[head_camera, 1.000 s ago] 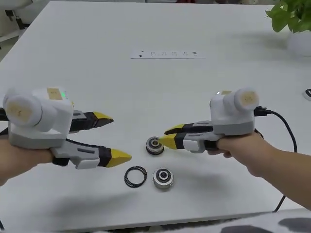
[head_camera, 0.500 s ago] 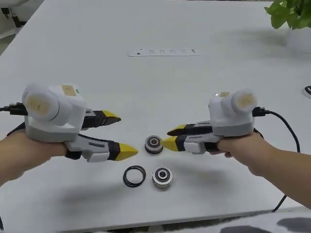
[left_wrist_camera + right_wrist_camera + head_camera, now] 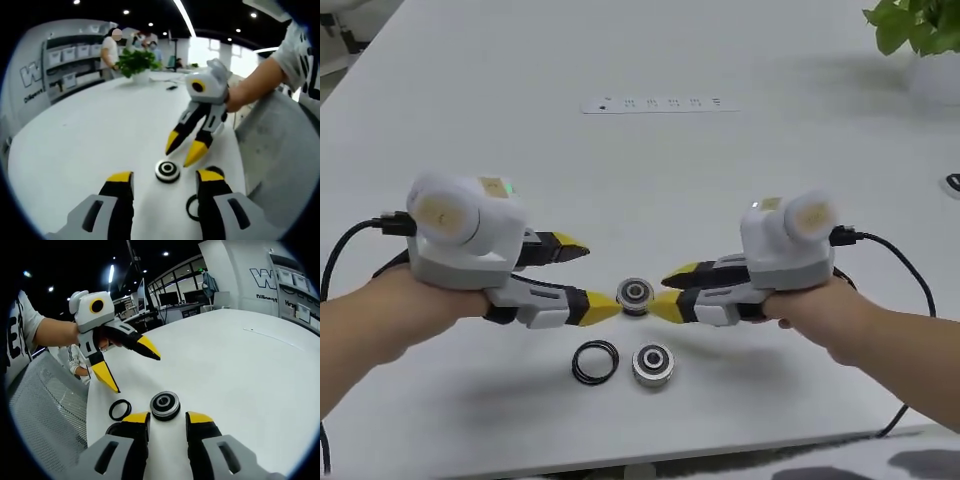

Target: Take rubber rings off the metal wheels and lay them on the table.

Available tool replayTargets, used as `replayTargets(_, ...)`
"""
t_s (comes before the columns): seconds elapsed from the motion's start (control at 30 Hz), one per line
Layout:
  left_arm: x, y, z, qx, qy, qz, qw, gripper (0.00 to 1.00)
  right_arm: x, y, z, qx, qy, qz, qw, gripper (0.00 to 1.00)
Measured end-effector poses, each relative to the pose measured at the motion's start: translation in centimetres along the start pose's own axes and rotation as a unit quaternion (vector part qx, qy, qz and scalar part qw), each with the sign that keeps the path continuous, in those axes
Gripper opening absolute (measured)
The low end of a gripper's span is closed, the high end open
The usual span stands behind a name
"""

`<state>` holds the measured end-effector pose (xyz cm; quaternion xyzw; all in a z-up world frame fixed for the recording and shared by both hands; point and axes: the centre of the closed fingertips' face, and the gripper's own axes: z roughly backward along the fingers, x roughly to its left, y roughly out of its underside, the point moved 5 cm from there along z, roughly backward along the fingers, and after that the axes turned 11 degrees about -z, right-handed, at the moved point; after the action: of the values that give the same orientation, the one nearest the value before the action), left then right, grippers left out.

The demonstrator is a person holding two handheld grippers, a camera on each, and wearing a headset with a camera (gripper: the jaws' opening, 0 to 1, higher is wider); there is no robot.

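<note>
Left gripper (image 3: 598,280) moved in beside wheel (image 3: 635,293), jaws apart, right gripper (image 3: 660,291) narrowly parted, perhaps touching it

2 metal wheels (image 3: 636,293) (image 3: 652,363), 2 grippers (image 3: 600,278) (image 3: 660,290), 1 power strip (image 3: 658,103); loose rubber rings (image 3: 596,361): 1, perhaps 2.

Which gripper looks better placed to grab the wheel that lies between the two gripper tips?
Probably the right gripper: in its own view the wheel sits centred just at its jaw tips, whose gap barely exceeds it. The left gripper stands spread much wider.
</note>
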<state>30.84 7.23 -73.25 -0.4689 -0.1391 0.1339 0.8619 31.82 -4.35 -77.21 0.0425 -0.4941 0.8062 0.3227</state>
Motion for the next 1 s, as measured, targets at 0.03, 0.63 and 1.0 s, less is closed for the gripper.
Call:
replayTargets(0.03,0.0,0.0,-0.1,0.000,0.001,0.000,1.0000,0.50,0.1,0.1,-0.1,0.002,0.000,0.004,1.0000,0.25)
replayTargets(0.63,-0.5,0.5,-2.1,0.012,0.017,0.005,0.9998,0.39,0.4,0.6,-0.9,0.012,-0.004,0.031,0.9994,0.24)
replayTargets(1.0,-0.4,1.1,-3.1,0.023,0.014,0.005,0.9996,0.31,0.2,0.8,-1.0,0.010,0.002,0.032,0.9994,0.21)
